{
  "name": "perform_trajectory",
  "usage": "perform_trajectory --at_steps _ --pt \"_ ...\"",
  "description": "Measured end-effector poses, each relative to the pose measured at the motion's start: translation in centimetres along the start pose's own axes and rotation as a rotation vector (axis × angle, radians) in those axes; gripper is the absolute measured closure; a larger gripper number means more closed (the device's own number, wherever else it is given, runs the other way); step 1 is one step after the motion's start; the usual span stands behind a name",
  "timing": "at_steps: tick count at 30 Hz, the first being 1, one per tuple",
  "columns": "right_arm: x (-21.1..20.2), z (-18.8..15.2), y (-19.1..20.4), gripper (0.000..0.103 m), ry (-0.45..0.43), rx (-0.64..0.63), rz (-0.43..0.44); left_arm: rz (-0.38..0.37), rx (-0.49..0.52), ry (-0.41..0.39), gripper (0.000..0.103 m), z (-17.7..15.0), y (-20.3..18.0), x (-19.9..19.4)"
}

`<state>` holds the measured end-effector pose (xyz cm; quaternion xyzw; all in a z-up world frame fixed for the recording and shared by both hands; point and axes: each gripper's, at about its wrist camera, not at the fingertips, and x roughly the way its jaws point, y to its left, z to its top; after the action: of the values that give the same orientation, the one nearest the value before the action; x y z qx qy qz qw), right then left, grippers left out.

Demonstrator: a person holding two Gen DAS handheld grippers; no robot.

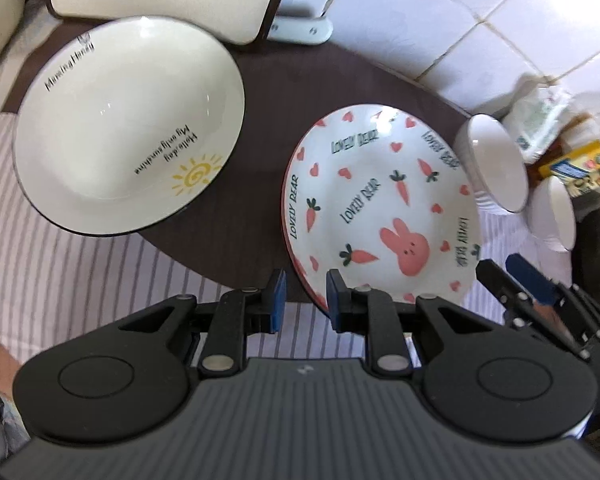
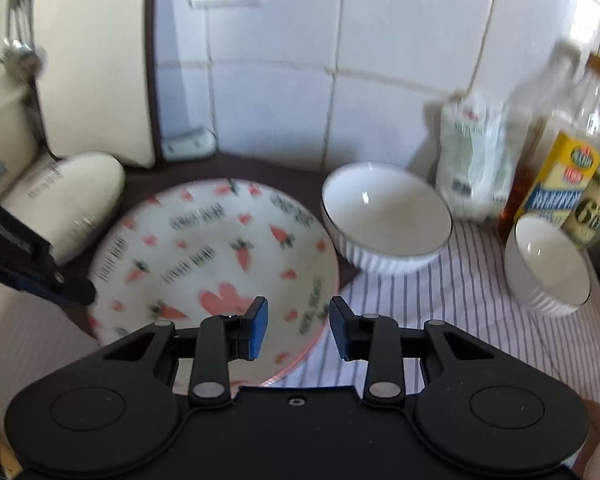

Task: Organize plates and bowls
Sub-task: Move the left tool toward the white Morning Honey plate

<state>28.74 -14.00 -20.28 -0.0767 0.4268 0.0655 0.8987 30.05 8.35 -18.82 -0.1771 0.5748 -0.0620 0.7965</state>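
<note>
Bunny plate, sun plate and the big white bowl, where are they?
Bunny plate (image 1: pixel 380 208): left wrist view, on its middle, above the pink bunny.
Sun plate (image 1: pixel 128 132): left wrist view, on its white inside.
Big white bowl (image 2: pixel 386 210): right wrist view, on its inside bottom.

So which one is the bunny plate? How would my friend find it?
Look at the dark mat below the tiled wall. Two big dishes sit there; the bunny plate is the one nearer the two white bowls. It alone has a pink bunny, carrots, hearts and a red rim, while the sun plate is plain cream with a yellow sun.
</note>
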Motion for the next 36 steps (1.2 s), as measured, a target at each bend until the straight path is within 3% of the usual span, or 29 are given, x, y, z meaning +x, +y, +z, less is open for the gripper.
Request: perform_trajectory --at_steps 2,6,10,17,23,26,29,32,36 --pt "-1.7 1.0 0.2 0.062 -0.007 0.026 0.049 0.006 0.02 -0.017 0.082 -0.2 0.0 -1.6" --pt "-4.2 2.6 1.9 0.058 0.031 -0.005 0.16 0.043 0.062 -0.047 0.068 -0.6 0.4 -4.7" --pt "-6.3 3.6 4.1 0.048 0.012 -0.034 0.24 0.085 0.089 -0.068 0.062 -1.0 1.7 -6.9" --pt "-9.0 3.7 8.3 0.032 -0.041 -0.117 0.306 0.133 0.148 -0.063 0.051 -2.0 4.0 -9.6" --pt "-9.2 3.3 10.3 0.028 -0.057 -0.12 0.342 0.172 0.175 -0.077 0.04 -2.4 5.2 -10.9" --pt "-9.0 3.3 10.7 0.014 -0.071 -0.11 0.362 0.175 0.189 -0.088 0.031 -2.1 6.2 -11.1" --pt "-8.7 3.2 11.3 0.012 -0.11 -0.108 0.374 0.187 0.196 -0.104 0.027 -1.6 7.2 -10.8" --pt "-7.6 3.1 11.8 0.011 -0.145 -0.082 0.387 0.2 0.19 -0.131 0.014 -0.8 8.6 -10.3" --pt "-5.4 2.6 12.3 0.009 -0.187 -0.009 0.441 0.219 0.199 -0.196 0.01 0.7 10.7 -9.4"
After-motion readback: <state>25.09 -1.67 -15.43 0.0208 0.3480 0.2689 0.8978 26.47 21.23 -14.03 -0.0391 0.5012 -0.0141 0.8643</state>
